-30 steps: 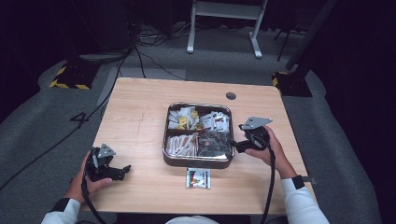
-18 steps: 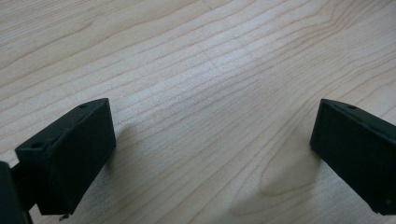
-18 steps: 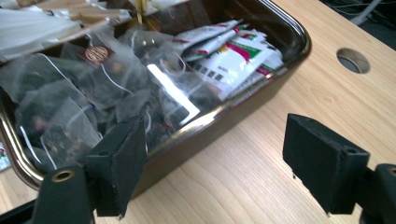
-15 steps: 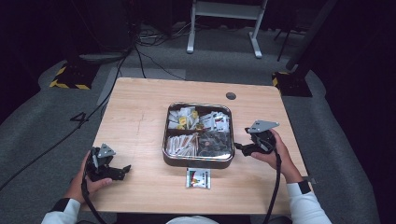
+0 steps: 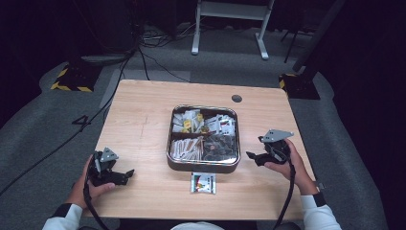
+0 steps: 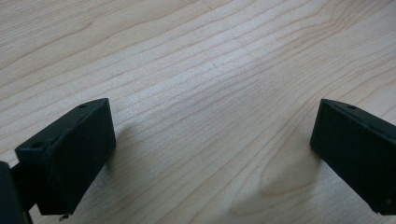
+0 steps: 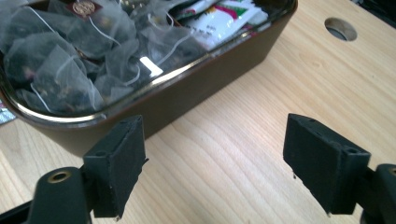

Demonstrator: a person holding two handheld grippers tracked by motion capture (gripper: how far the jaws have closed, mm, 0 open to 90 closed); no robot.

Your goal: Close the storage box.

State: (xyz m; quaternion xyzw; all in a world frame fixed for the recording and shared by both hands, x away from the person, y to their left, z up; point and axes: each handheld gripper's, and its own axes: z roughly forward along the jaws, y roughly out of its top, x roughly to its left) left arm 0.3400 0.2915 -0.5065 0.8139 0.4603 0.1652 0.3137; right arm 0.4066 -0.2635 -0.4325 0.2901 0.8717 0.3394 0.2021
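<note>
Your left gripper (image 5: pixel 128 174) rests near the desk's (image 5: pixel 143 120) front-left corner, jaws wide over bare woodgrain. Your right gripper (image 5: pixel 250 155), jaws wide and empty, sits just beside the square metal tin (image 5: pixel 203 165) of teabags (image 7: pixel 70 60); one sachet (image 5: pixel 203 182) lies before it.

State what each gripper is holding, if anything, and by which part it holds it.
Nothing is held. The left gripper is open over bare table; the right gripper is open beside the tray of tea bags, touching nothing.
</note>
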